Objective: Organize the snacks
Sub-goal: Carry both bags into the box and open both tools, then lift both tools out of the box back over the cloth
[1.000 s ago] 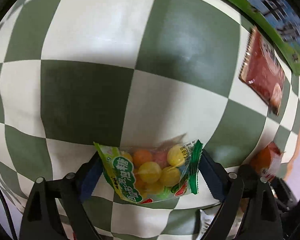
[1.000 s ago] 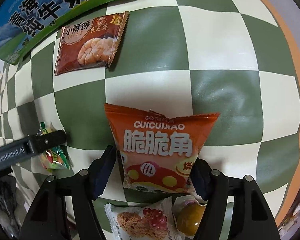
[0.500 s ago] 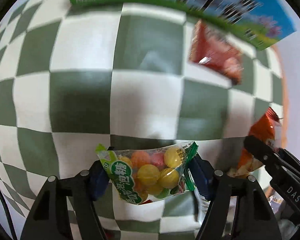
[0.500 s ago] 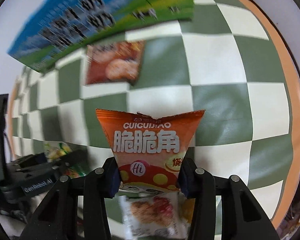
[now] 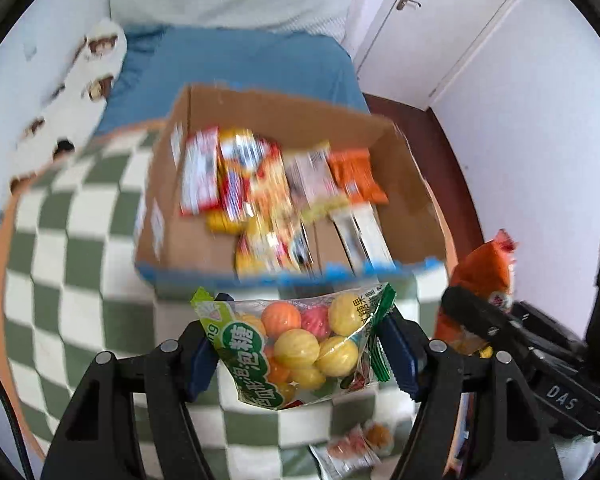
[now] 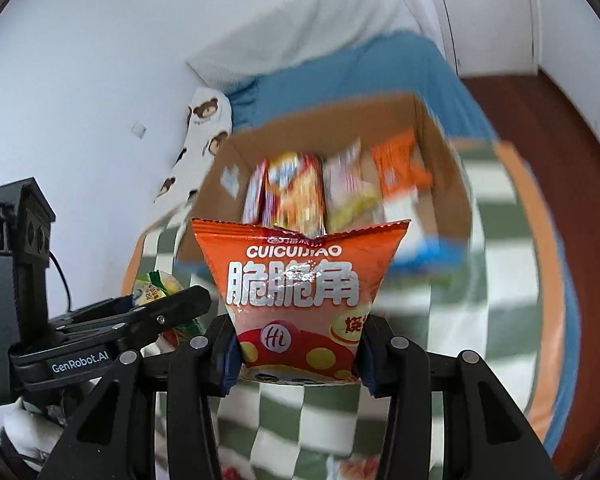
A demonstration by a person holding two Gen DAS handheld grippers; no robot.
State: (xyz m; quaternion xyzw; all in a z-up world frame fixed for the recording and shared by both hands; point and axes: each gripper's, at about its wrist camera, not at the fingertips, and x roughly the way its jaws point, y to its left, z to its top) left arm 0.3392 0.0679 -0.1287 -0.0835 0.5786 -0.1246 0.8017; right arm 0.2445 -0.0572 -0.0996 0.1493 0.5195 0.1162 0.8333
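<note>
I am holding two snacks at the same time, one in each gripper. The left gripper [image 5: 300, 354] is clamping a clear bag of bubble gum balls [image 5: 300, 344] by its two side edges, so its jaws are standing at a middle width with the bag stretched between them. The right gripper [image 6: 298, 354] is pinching the lower part of an orange chip packet [image 6: 296, 288], and its jaws are narrow around it. Both packets are hanging in the air above the checkered cloth [image 5: 60, 248], in front of the near edge of the cardboard box [image 5: 172, 248]. The box is standing open near the far edge of the cloth, and I am seeing several snack packets [image 5: 276, 184] lying inside it, but they are blurred, so I can only say they seem red, yellow and orange. Two small packets [image 5: 352, 448] are lying on the cloth near its near edge, under the left gripper.
</note>
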